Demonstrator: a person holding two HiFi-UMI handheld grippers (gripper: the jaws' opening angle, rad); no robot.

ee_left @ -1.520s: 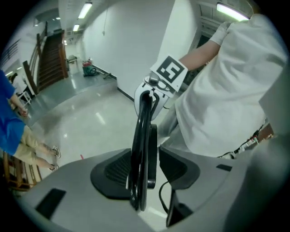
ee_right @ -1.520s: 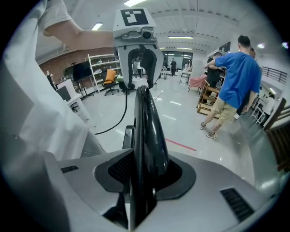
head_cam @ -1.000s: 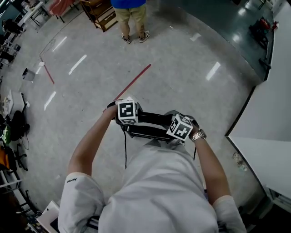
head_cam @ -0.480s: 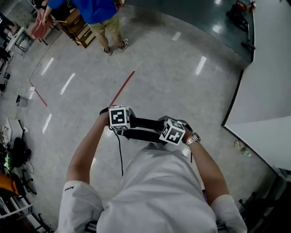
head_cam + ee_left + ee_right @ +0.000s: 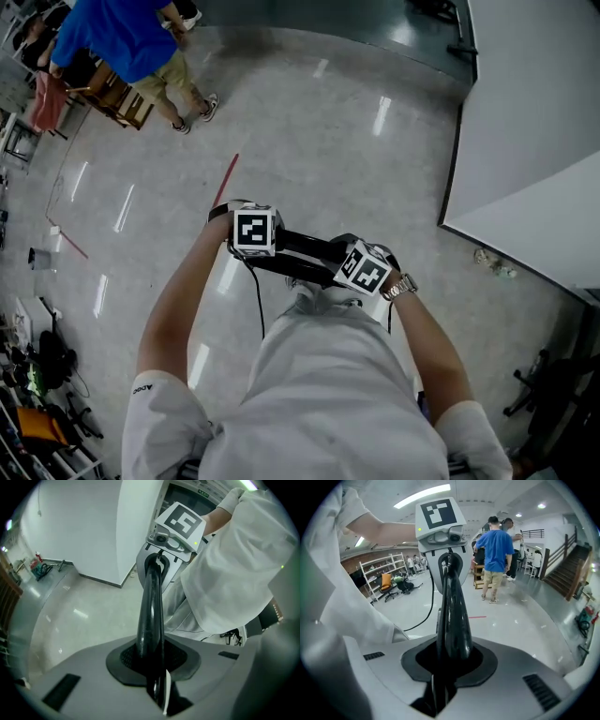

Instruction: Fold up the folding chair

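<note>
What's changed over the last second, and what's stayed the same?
The view swung: the person in blue slid to upper left, the white wall grew at right. The right gripper has just been closing its jaws on the black bar between them; the left gripper stays clamped on it.

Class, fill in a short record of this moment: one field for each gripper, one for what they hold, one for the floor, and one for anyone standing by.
Left gripper: closed on one end of the black bar
Right gripper: on the bar's other end; jaws have just been closing, with the bar between them
Bar: spans both grippers, held close in front of the holder's body
Floor: glossy grey, with a red tape line
Bystander: person in blue shirt, upper left of the head view, beside wooden furniture
</note>
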